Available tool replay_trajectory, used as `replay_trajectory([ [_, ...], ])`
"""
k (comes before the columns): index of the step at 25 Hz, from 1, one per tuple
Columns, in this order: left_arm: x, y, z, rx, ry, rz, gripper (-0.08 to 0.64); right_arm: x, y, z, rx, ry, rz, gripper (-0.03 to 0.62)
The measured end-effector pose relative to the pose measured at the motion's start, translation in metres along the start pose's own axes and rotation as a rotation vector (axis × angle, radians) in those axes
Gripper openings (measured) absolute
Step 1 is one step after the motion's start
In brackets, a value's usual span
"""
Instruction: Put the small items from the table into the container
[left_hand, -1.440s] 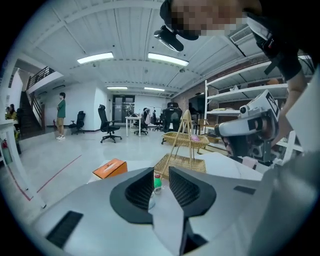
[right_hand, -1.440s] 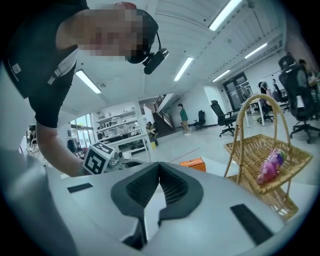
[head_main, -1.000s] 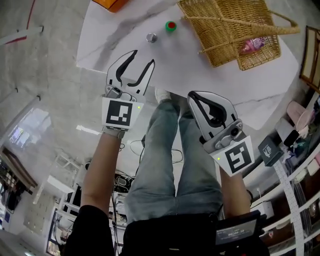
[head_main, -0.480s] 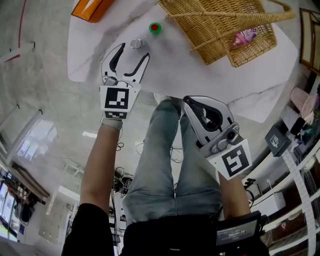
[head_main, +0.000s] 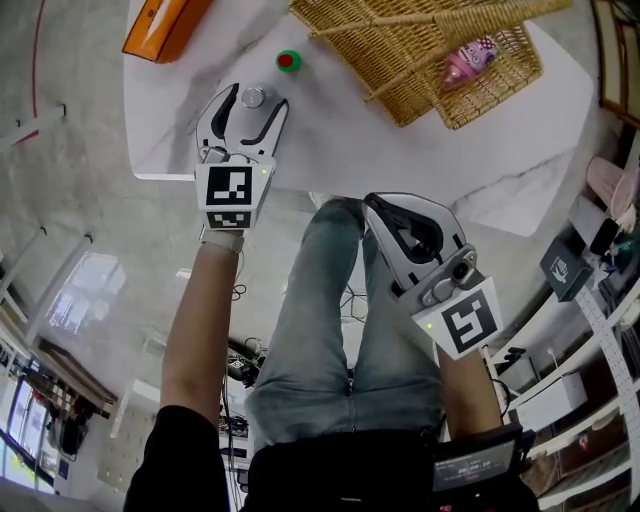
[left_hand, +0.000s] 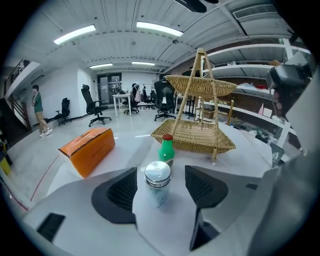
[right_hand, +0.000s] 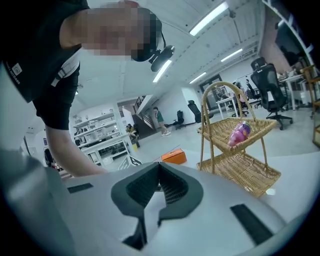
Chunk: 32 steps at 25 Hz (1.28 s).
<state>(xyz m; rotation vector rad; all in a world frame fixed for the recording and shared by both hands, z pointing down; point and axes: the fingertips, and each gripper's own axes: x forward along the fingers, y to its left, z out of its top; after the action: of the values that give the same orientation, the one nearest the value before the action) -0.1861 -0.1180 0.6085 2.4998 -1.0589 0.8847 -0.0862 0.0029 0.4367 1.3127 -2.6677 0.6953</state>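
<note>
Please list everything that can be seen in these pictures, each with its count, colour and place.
table: 1, white marbled, under the items
basket: 1, tan wicker, two tiers, on the table's far right
pink item: 1, pink, in the basket's upper tier
box: 1, orange, table's far left
bottle: 1, green with red cap, just beyond the jar
jar: 1, clear with silver lid, upright between the left jaws
chairs: several, black, background
left gripper: 1, white and black, jaws opening, pads clear of the jar
right gripper: 1, white and black, jaws together, empty
legs: 2, blue jeans, beside the table
</note>
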Motion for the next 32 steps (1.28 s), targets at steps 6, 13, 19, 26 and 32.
replay_trajectory([
  [6, 0.009, 0.002, 0.001, 0.013, 0.008, 0.023, 0.284, -0.003, -0.01, -0.001, 0.008, -0.006, -0.016, 0.009],
  [13, 0.012, 0.008, 0.0, 0.02, 0.022, 0.062, 0.205, -0.006, -0.016, -0.002, 0.009, -0.005, -0.017, 0.009],
  [19, 0.012, 0.009, 0.002, 0.021, 0.017, 0.08, 0.178, -0.007, -0.022, -0.001, 0.016, -0.007, -0.021, 0.009],
  [26, 0.015, 0.008, 0.003, 0.008, 0.016, 0.079, 0.173, -0.008, -0.026, -0.004, 0.019, -0.008, -0.013, 0.009],
  [32, 0.011, 0.006, 0.012, 0.006, 0.016, 0.09, 0.173, -0.011, -0.031, -0.001, 0.022, -0.008, -0.008, 0.009],
])
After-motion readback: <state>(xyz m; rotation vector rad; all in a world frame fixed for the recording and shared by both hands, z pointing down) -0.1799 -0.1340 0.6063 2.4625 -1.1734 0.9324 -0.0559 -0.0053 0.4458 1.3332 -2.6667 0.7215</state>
